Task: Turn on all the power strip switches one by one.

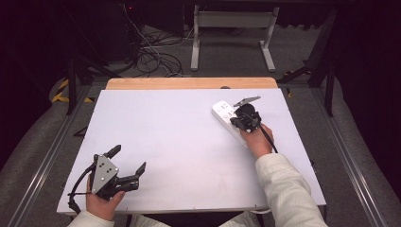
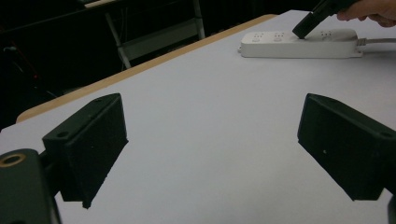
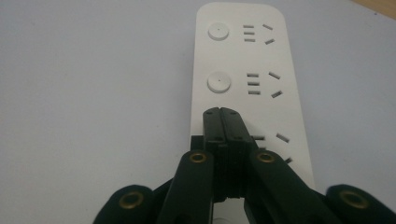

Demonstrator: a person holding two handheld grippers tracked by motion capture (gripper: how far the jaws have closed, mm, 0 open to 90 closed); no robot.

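Observation:
A white power strip (image 1: 226, 116) with round buttons and sockets lies on the table's right half, also seen in the right gripper view (image 3: 243, 70) and far off in the left gripper view (image 2: 299, 44). My right gripper (image 3: 223, 114) is shut, its jaws pressed together with nothing between them, tips down on the strip's top at the third button's place, which they hide. In the high view the right gripper (image 1: 245, 118) stands over the strip. My left gripper (image 1: 128, 160) rests open near the front left edge, and the left gripper (image 2: 210, 154) has bare table between its jaws.
The white table top (image 1: 179, 142) has a wooden far edge (image 1: 189, 83). The strip's cable (image 2: 376, 42) runs off to the right. Beyond the table stand a grey frame (image 1: 234, 35) and loose cables (image 1: 151, 56) on the floor.

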